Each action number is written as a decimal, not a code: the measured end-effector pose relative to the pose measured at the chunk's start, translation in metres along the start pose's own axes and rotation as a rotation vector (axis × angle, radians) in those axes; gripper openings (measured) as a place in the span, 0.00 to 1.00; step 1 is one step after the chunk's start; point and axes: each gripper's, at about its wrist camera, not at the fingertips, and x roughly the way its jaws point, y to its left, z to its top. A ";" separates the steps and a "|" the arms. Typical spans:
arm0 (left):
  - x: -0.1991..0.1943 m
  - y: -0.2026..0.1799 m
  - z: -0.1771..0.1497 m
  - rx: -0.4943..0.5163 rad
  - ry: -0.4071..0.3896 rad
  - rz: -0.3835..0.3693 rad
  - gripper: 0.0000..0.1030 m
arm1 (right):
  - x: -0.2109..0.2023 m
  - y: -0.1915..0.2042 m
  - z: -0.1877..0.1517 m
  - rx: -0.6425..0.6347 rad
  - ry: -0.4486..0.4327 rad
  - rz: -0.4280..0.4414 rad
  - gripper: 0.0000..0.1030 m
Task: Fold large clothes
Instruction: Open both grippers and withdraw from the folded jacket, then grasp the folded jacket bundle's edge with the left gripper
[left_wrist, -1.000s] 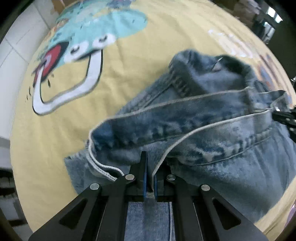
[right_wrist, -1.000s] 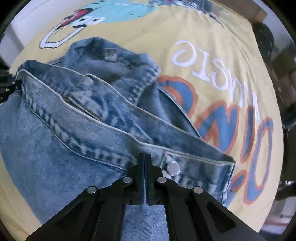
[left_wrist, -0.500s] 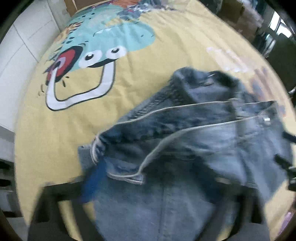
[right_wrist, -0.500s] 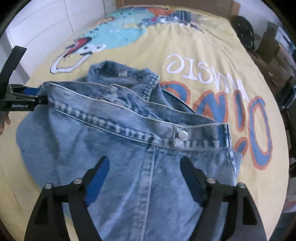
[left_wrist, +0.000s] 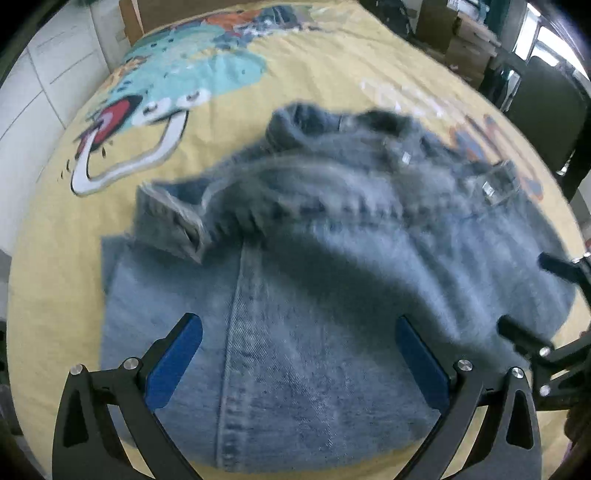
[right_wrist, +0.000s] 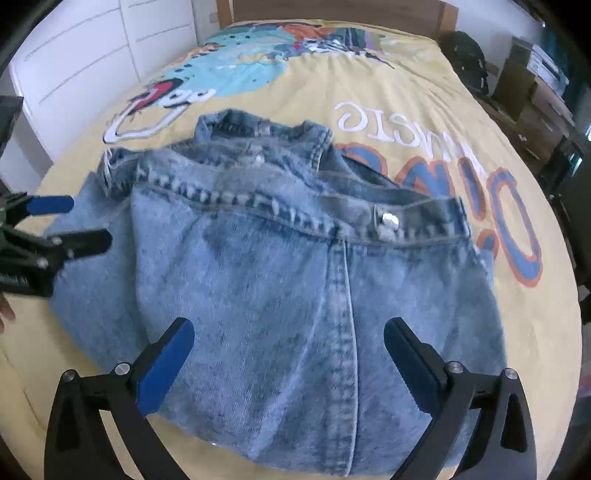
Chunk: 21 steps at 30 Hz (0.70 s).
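A light blue denim jacket (right_wrist: 295, 266) lies folded on the yellow bedspread (right_wrist: 406, 92), its hem band with a metal button (right_wrist: 388, 220) across the middle and the collar at the far side. It also shows blurred in the left wrist view (left_wrist: 332, 266). My left gripper (left_wrist: 299, 347) is open and empty above the jacket's near left part. My right gripper (right_wrist: 290, 350) is open and empty above the near middle of the jacket. Each gripper shows at the edge of the other's view, the left one (right_wrist: 70, 221) and the right one (left_wrist: 532, 299).
The bedspread (left_wrist: 332, 74) has a cartoon print and large lettering (right_wrist: 480, 192). White cabinets (right_wrist: 92, 55) stand to the left of the bed. A wooden headboard (right_wrist: 332, 14) is at the far end. Boxes and dark furniture (right_wrist: 535, 92) crowd the right side.
Both grippers were shut on the jacket's hem a second ago. They opened, let it drop onto the bed, and pulled back toward me.
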 end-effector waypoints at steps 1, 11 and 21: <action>0.011 0.002 -0.005 -0.002 0.018 0.032 0.99 | 0.004 0.000 -0.003 -0.001 0.004 -0.018 0.99; 0.015 0.075 -0.028 -0.131 -0.016 0.030 0.99 | 0.017 -0.073 -0.030 0.159 0.013 -0.021 0.99; 0.012 0.091 -0.042 -0.212 -0.010 -0.058 0.99 | 0.022 -0.069 -0.040 0.182 -0.015 -0.029 0.99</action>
